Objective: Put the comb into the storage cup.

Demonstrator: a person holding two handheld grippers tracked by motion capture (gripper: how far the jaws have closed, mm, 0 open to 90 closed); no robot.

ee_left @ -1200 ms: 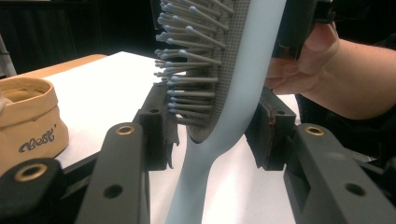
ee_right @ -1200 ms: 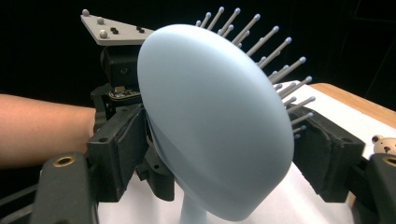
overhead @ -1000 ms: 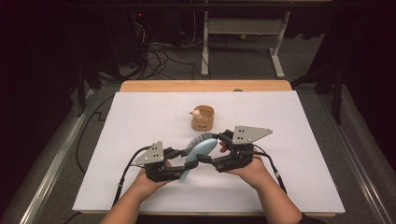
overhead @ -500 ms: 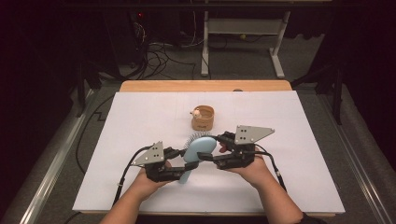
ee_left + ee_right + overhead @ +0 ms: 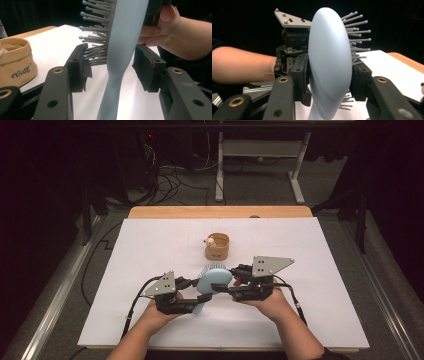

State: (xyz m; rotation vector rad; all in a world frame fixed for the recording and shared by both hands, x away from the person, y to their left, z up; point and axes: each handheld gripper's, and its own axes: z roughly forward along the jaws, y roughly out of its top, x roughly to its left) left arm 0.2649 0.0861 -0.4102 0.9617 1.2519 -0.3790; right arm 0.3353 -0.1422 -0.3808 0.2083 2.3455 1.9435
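**Tools swap their hold on the hairbrush**

Tools change roles over this last second. The left tool (image 5: pixel 196 301) has just been opening: in the left gripper view its pads stand off the neck of the hairbrush (image 5: pixel 212 282), one pad brushed only by a few bristle tips, the other clear of the handle. The right tool (image 5: pixel 235 286) has just been closing, and in the right gripper view its jaws sit against the brush head, one on the smooth back, the other in among the bristles. Compared with a second ago the brush stands more on edge, and both hands have kept their place. My reading is a handover: the right tool is taking the brush, and the left is letting go.

The brush is pale blue, with an oval head, a rounded back and a slim handle that narrows at the neck. Its thin grey bristles end in small balls. It hangs just above the white table (image 5: pixel 150 250) at the 6 o'clock side, with a tan pouch (image 5: pixel 217 247) beyond it toward 12 o'clock.
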